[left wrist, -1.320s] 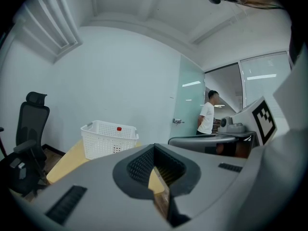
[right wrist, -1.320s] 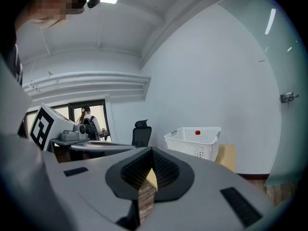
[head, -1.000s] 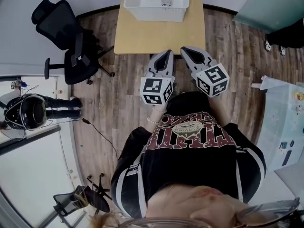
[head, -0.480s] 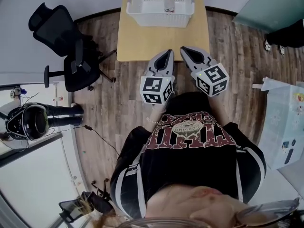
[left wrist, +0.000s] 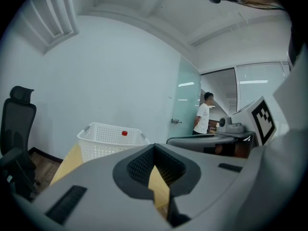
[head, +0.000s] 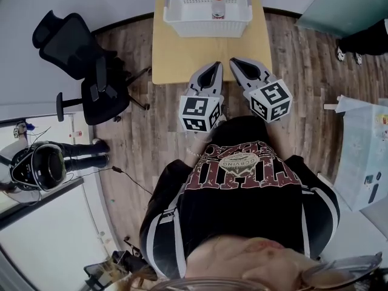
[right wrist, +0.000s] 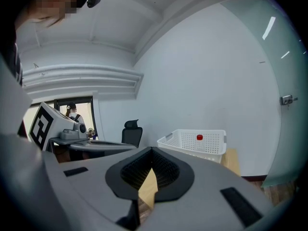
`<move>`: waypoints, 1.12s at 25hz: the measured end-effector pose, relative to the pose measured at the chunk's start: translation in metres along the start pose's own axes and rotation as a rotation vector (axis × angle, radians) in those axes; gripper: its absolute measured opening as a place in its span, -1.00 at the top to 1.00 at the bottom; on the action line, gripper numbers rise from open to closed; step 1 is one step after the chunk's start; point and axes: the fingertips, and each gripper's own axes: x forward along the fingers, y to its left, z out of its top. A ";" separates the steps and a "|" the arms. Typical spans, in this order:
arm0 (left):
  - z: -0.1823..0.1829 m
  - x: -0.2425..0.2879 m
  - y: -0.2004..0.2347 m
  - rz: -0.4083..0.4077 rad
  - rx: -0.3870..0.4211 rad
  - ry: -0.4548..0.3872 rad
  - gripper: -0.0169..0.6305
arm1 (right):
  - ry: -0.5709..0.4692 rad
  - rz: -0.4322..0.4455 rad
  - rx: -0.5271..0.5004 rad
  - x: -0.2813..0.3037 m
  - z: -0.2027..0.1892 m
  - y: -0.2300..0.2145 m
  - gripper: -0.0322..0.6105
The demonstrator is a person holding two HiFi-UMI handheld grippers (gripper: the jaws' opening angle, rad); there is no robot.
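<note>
Where the wooden table (head: 182, 56) ends nearest the person, left gripper (head: 216, 65) and right gripper (head: 233, 62) hang, jaws pressed together, empty; white basket (head: 182, 26) holds red-capped bottle (head: 218, 3).

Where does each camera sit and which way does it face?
Head view: on the head, facing down at light wooden table and white perforated plastic basket; torso, left gripper, right gripper show.
Left gripper view: on that gripper, facing the basket over its shut jaws.
Right gripper view: same, on its own gripper.
Both share the basket.
</note>
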 end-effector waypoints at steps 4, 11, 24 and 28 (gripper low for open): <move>0.002 0.001 0.007 -0.017 0.011 0.006 0.80 | -0.008 -0.015 0.011 0.008 0.001 0.001 0.85; 0.002 -0.003 0.018 -0.033 0.022 0.015 0.80 | -0.021 -0.044 0.030 0.016 0.000 0.005 0.85; -0.004 -0.008 0.016 -0.068 0.018 0.027 0.80 | -0.029 -0.104 0.060 0.009 -0.006 0.004 0.85; -0.006 -0.006 0.020 -0.061 0.011 0.030 0.80 | -0.022 -0.105 0.063 0.012 -0.008 0.000 0.85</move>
